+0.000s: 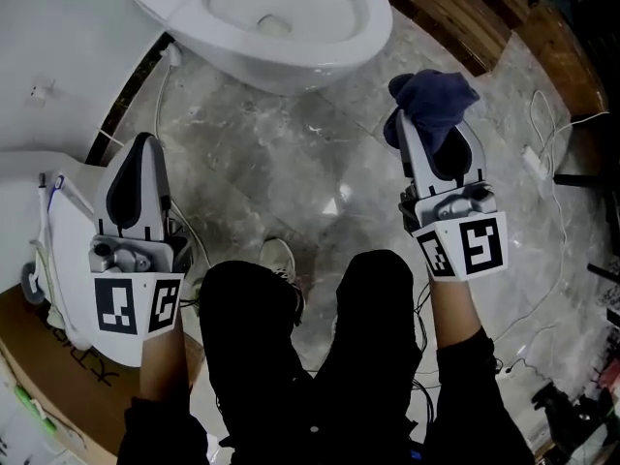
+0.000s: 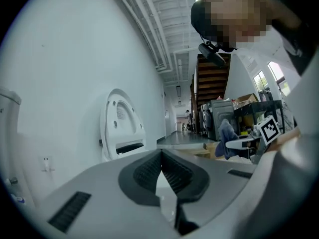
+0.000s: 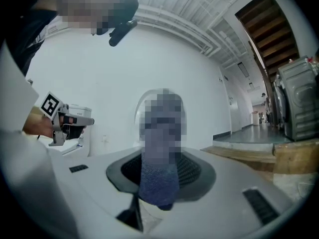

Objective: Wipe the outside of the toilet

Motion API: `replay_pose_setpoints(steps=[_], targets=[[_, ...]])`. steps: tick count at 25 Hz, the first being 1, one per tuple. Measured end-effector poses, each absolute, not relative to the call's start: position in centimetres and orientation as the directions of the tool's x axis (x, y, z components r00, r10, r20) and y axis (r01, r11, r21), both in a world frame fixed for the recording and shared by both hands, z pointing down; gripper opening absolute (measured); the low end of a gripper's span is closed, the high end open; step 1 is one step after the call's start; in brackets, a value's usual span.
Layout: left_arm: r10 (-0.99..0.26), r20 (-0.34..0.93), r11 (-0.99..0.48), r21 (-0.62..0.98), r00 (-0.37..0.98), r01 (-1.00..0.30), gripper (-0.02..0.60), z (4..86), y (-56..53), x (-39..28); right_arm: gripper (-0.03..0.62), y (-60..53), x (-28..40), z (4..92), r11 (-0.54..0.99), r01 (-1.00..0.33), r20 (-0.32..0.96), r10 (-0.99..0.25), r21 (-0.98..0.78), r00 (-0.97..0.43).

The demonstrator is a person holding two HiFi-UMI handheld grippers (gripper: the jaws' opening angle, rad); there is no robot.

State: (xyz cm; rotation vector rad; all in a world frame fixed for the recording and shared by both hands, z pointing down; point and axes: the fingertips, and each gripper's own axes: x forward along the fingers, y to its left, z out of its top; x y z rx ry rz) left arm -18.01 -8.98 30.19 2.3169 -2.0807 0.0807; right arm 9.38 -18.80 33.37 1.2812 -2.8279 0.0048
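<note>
**Cloth clamped in the right tool, held off the toilet bowl**

Head view: The toilet (image 1: pixel 281 27) is cut off by the top of the frame. Only the front of its white bowl shows, at the far edge of the marble floor (image 1: pixel 291 182) by the white wall. The jaw tips of the right tool (image 1: pixel 436 148) are buried under a dark blue cloth (image 1: pixel 431 100). Black-trousered legs (image 1: pixel 320 356) and a pale shoe (image 1: pixel 281 260) fill the near floor. White cables (image 1: pixel 552 163) trail along its right edge, and a cardboard box (image 1: pixel 58 376) sits at the near left corner. The left tool (image 1: pixel 145 148) hangs over a white object at the left edge that is hard to identify. The cloth is bunched near the bowl's front, with floor showing between them.

Left gripper view: A mosaic patch covers the top. The toilet's raised lid (image 2: pixel 122 126) stands against the wall on the left, and the right tool with the cloth shows small at the right. The left tool's jaws meet at their tips with nothing between them.

Right gripper view: Mosaic hides the upper cloth and whatever is behind it. The left tool is at the left. The right tool's jaws are closed on the cloth, and its lower end hangs between the pads.
</note>
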Motion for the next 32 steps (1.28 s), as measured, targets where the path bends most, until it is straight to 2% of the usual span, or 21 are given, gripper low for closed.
replay_pose_setpoints(steps=[13, 32], targets=[[-0.989, -0.036, -0.141, -0.024, 0.142, -0.99, 0.009, 37.4, -9.2, -16.6, 0.129, -20.4, 6.9, 43.3, 0.658, -0.753, -0.022, -0.753, -0.007, -0.657], [-0.975, -0.063, -0.215, 0.062, 0.212, -0.975, 0.009, 43.5, -8.8, -14.1, 0.126, -26.7, 3.2, 54.1, 0.683, -0.723, 0.143, -0.709, -0.104, -0.69]])
